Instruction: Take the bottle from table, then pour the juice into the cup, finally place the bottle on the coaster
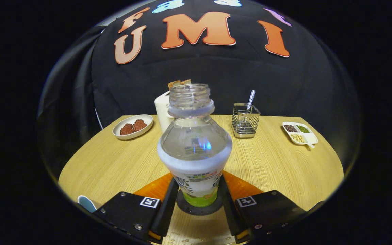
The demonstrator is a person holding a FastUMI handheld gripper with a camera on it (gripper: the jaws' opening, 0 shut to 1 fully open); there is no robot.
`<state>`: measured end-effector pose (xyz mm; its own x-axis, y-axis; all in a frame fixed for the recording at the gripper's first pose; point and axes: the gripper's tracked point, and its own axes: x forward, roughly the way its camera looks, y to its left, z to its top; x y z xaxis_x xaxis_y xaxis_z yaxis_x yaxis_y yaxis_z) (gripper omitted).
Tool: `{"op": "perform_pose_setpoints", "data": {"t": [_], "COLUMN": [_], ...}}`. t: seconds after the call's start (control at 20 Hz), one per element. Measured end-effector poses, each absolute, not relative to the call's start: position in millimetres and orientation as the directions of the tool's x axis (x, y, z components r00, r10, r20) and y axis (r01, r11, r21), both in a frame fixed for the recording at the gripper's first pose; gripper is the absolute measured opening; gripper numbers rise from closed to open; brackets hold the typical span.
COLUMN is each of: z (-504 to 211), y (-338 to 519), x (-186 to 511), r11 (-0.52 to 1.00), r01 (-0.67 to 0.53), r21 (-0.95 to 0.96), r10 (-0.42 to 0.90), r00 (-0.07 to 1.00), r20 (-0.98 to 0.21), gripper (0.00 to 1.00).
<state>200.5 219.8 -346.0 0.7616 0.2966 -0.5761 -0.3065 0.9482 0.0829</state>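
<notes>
while the gripper [198, 200] has both fingers pressed against the uncapped bottle [195, 149], it stands upright on the dark coaster [199, 208], cup [86, 203] nearby.

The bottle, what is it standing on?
The bottle stands upright between the jaws of the gripper, which press its sides. Under its base sits a dark round coaster on the wooden table. The bottle covers the coaster's middle.
</notes>
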Motion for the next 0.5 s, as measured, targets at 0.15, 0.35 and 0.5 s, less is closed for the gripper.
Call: {"op": "perform_pose_setpoints", "data": {"t": [0.15,0.35,0.5], "z": [-343.4,-312.1,-274.2], "y": [217.3,209.3,196.0], "x": [198.9,192.7,174.6], "r11": [0.951,0.954,0.954], "r01": [-0.302,-0.294,-0.292], "r21": [0.068,0.057,0.072], "r10": [0.284,0.279,0.291], "r00": [0.766,0.804,0.836], "r20": [-0.577,-0.525,-0.465], "gripper": [0.77,0.97,0.97]}}
